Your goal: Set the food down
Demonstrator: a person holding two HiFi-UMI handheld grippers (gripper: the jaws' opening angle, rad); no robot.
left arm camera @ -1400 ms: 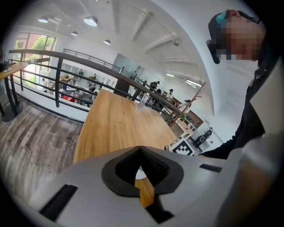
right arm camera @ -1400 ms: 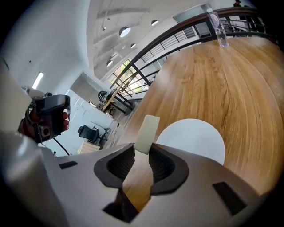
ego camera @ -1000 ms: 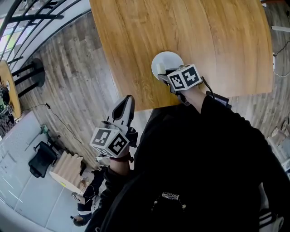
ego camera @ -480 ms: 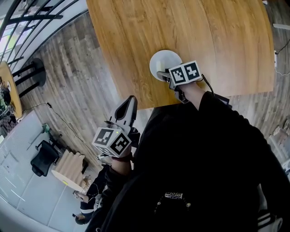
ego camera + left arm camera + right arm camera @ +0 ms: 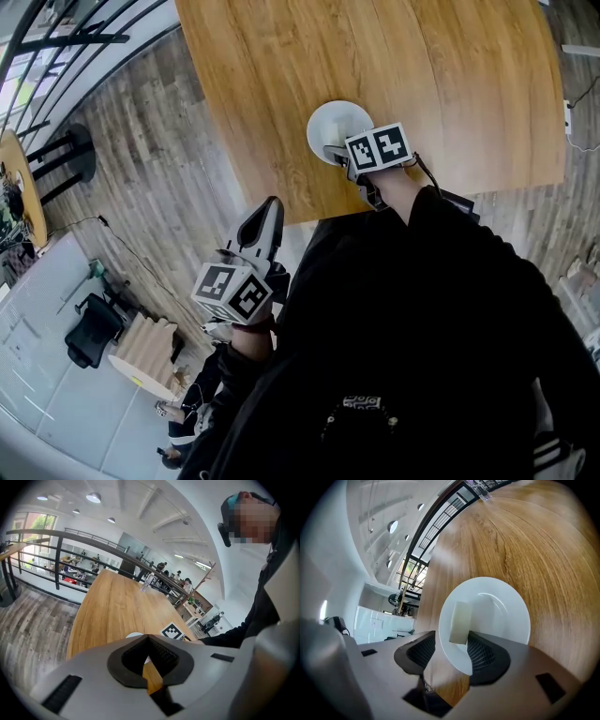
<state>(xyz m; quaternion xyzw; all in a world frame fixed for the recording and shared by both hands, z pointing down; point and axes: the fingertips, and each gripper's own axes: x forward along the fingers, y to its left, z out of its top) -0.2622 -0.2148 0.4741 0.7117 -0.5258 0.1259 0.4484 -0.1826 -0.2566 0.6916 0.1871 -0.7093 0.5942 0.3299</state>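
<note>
A pale rectangular piece of food (image 5: 460, 622) stands on edge over the near side of a white plate (image 5: 501, 620) on the wooden table (image 5: 534, 550). My right gripper (image 5: 450, 640) straddles it. Its jaws are opening: the block rests near the right pad and a clear gap shows on the left side. From the head view, the right gripper (image 5: 337, 154) sits at the near rim of the plate (image 5: 336, 122). My left gripper (image 5: 266, 216) hangs off the table's near edge, over the floor, with its jaws shut and empty (image 5: 147, 637).
The plate lies close to the near edge of the table (image 5: 422, 66). A clear bottle (image 5: 145, 584) stands at the far end of the table. Wood plank floor (image 5: 141, 141) and a black railing lie to the left. My black sleeve covers the lower right.
The right gripper has stayed at the plate's near rim, drifting slightly up and left in the view. The left gripper has hardly moved.
</note>
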